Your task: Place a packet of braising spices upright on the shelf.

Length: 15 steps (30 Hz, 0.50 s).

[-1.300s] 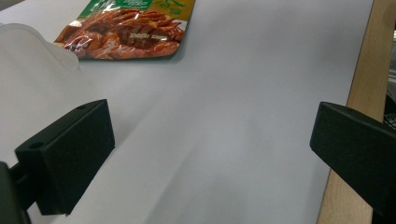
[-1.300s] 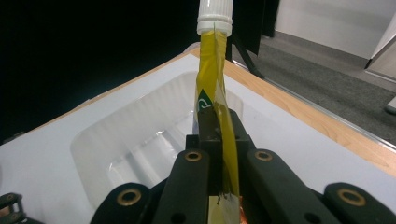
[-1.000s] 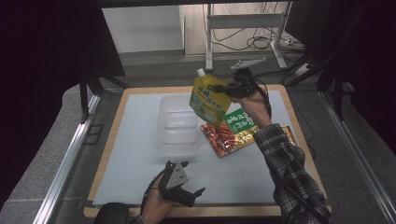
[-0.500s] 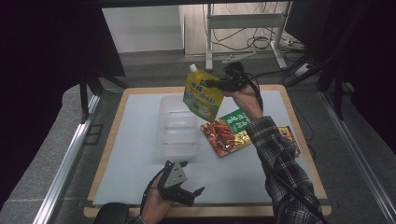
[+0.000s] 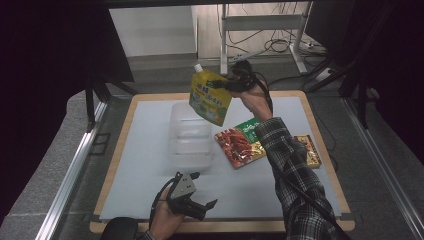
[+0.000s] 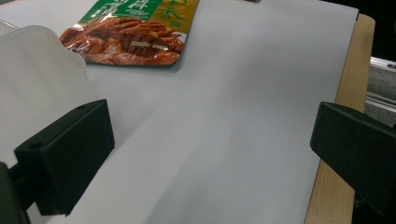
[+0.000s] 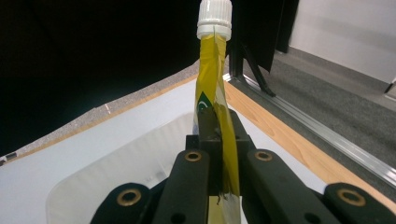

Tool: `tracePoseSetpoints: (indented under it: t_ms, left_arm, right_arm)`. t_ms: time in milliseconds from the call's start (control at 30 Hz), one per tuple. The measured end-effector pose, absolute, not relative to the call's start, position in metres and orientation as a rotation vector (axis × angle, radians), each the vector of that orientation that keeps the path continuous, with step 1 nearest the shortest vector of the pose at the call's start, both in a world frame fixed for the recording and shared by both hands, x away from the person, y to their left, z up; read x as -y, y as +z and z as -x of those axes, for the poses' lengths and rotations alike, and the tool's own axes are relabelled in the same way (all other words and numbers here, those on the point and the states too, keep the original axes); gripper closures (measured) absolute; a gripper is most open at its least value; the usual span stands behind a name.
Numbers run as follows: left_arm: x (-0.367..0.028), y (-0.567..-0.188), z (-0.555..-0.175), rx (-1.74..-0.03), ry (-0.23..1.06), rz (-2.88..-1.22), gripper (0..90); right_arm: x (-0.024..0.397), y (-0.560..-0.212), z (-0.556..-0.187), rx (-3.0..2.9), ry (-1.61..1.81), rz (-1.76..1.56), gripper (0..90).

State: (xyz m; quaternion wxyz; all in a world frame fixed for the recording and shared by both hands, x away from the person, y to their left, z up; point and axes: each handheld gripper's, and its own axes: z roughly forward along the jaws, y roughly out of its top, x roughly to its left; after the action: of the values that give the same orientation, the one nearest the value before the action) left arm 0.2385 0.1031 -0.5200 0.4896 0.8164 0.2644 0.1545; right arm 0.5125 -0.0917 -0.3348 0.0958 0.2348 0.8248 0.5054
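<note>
At the bottom centre of the high view, the left tool [image 5: 192, 202] is held low over the white table [image 5: 150, 150], its jaws spread wide with nothing between them. Above it, in the middle of the frame, a clear plastic container [image 5: 190, 135] is seen, and to its right a red and green flat food packet [image 5: 242, 142] lies on the table. In the upper centre, the yellow and green spouted pouch with a white cap [image 5: 210, 96] is held in the air above the container's far end, clamped at its edge by the right tool [image 5: 227, 84].
</note>
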Motion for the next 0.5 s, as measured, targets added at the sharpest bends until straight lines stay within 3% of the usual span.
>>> tracePoseSetpoints:
  t_ms: [500]
  left_arm:
    - [-0.102,-0.520,-0.238,-0.635,0.368,-1.986,0.0]
  right_arm:
    - [0.056,-0.340,-0.526,-2.464,1.495,-0.653,88.9]
